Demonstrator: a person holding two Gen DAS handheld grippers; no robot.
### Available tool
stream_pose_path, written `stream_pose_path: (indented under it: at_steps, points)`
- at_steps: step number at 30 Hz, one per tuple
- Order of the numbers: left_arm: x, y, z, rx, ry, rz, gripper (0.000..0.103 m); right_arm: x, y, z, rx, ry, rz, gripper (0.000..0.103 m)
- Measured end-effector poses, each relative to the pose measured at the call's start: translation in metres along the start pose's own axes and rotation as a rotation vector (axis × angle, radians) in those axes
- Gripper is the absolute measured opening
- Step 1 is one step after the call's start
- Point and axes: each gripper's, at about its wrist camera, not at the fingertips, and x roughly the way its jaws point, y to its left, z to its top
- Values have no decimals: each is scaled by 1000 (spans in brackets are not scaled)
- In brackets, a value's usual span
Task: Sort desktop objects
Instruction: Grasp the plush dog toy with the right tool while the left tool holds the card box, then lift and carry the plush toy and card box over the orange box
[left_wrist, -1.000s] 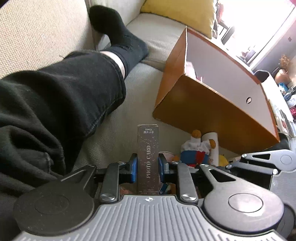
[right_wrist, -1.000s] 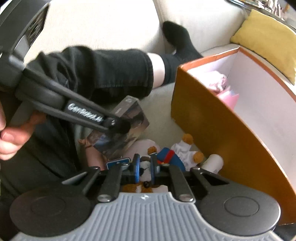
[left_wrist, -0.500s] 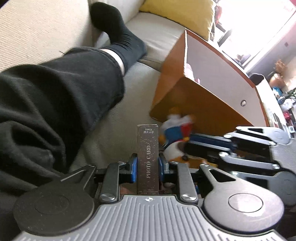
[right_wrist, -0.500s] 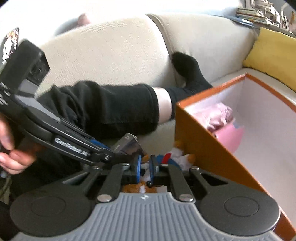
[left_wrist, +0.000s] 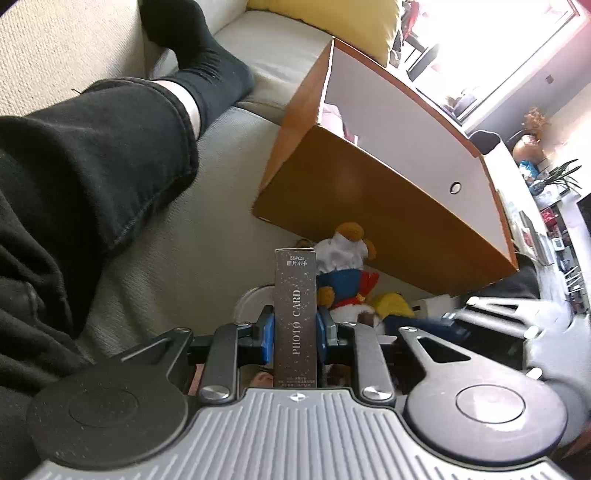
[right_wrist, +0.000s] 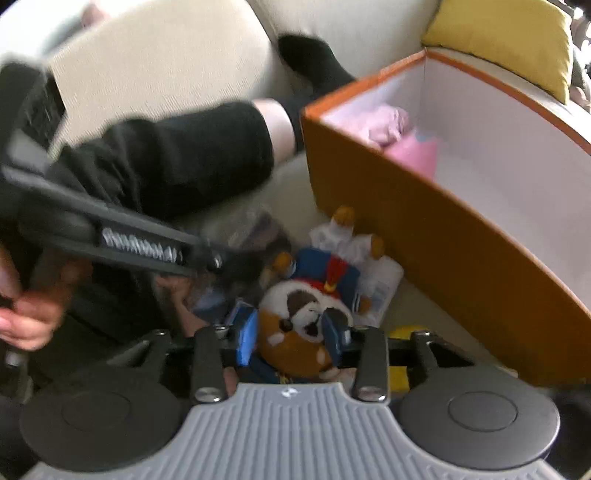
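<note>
L tool (left_wrist: 295, 326) was clamped on the photo card box (left_wrist: 295, 317) — dark slim carton, held upright between the blue pads, long axis running straight out along the fingers, top end clear above them. Pads pressed both narrow sides; grip looked firm.

R tool (right_wrist: 290, 330) had jaws opening, w/ the plush toy (right_wrist: 299, 325) between them — brown-and-white head sat in the gap, body in blue and red stretching away toward the orange box (right_wrist: 424, 236). Frame blurred, so couldn't tell if the pads touched the plush; they appeared to stand just off it on both sides.

Key relation: the orange box lay ahead and to the right of both tools, open side up, white lining visible, pink items already at its far end. Its near wall stood betw. the toy pile and the interior, so anything going in must, I judged, rise over that rim first. R tool was the nearer to the box wall; L tool sat further left, beside the person's leg (left_wrist: 92, 155).

Plush lay on the sofa cushion (left_wrist: 177, 266) against the foot of the box, amid other small bits — a yellow item (left_wrist: 391, 304) and a white carton (right_wrist: 384, 280) just beside it.

Est.: the card box was ready to travel, its long axis prob. needing to tip over the rim. Plush — not yet secured.
</note>
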Motion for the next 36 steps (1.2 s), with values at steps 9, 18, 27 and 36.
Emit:
stream_pose_path:
  at_steps: [9, 18, 27, 36]
  points:
    - [-1, -5, -4, -3, -5, -66, 25, 0, -19, -3, 137, 6, -37, 50]
    - [17, -14, -2, -1, 20, -113, 25, 2, -73, -12, 461, 25, 52, 56]
    - [23, -18, -4, 8, 19, -79, 25, 16, -71, -8, 464, 25, 45, 53]
    - [-6, -33, -2, 84, -70, -11, 25, -8, -67, -4, 424, -33, 89, 48]
